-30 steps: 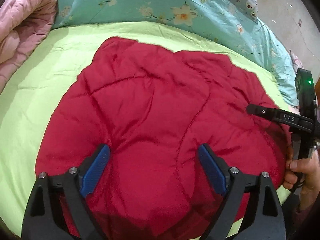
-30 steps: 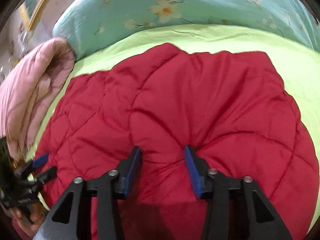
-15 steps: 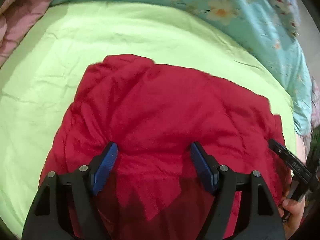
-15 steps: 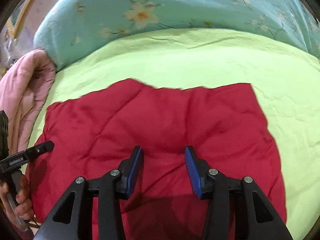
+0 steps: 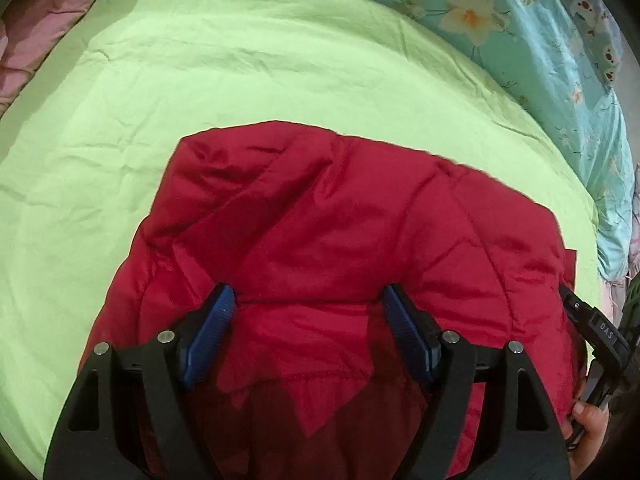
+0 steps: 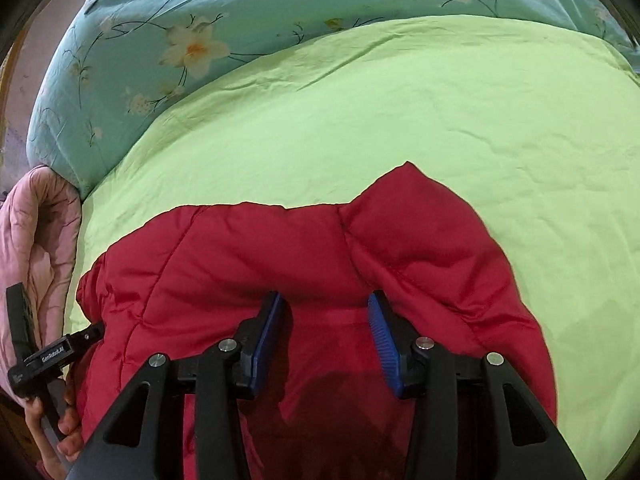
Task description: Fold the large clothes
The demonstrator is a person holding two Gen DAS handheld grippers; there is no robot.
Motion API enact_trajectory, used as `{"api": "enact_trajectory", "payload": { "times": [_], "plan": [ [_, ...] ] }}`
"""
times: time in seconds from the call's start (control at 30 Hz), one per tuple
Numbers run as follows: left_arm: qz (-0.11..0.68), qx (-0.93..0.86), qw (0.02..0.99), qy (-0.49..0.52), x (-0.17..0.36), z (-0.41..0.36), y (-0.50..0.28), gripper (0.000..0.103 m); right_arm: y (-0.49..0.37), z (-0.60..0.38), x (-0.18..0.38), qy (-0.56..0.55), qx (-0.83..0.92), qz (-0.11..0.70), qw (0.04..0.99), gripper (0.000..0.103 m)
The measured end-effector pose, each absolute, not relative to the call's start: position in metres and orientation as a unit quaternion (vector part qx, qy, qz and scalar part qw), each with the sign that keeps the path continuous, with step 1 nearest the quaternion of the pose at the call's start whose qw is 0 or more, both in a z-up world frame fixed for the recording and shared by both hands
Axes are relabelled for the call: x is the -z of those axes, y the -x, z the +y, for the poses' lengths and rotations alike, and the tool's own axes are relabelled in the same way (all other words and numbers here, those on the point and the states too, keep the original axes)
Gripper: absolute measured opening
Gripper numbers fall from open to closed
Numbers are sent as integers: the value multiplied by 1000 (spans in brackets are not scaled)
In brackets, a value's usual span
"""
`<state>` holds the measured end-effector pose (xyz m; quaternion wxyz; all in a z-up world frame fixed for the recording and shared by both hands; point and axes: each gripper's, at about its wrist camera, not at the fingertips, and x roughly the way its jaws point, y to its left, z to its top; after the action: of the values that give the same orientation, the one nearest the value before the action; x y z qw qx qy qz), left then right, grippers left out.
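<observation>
Red quilted jacket [image 5: 340, 248] lies on the green sheet [image 5: 248, 92], bunched toward your near edge, its long axis running 9 to 3 o'clock across both views; far hem at 12 o'clock from both tools.

Left gripper [image 5: 308, 308]: jaws stand wide, red fabric between and beneath the blue pads; whether a fold is pinched, you cannot tell. Right gripper [image 6: 326, 312]: jaws narrower but apart, fabric humped between them; grip likewise unclear.

Each tool sits at its own end of the near edge, so neither is nearer the far hem; judgement: the next fold travels toward 12 o'clock and needs both ends moved level, or the padded fabric will skew.

Writing: "DAS" readable on the right tool at 3 o'clock in the left view; a white label on the left tool at 8 o'clock in the right view, too blurred to read.

Floral blue bedding [image 6: 168, 40] at 12 o'clock; pink quilt [image 6: 36, 240] at 9 o'clock.
</observation>
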<state>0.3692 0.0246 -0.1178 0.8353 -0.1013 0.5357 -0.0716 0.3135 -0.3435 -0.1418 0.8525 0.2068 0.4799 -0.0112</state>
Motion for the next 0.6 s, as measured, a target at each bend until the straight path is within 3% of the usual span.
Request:
{"api": "enact_trajectory", "payload": {
  "times": [0.33,0.5,0.6],
  "plan": [
    [472,92,876,48,58,16,-273,77,-217,-320,83,-190,-34,425,885,55],
    [459,97,883,21,58,13,-217,77,-168,-298,78,-160,-52,417,893,57],
    [464,88,882,3,67,17,-197,78,-141,-287,86,-130,-50,423,895,65]
  ]
}}
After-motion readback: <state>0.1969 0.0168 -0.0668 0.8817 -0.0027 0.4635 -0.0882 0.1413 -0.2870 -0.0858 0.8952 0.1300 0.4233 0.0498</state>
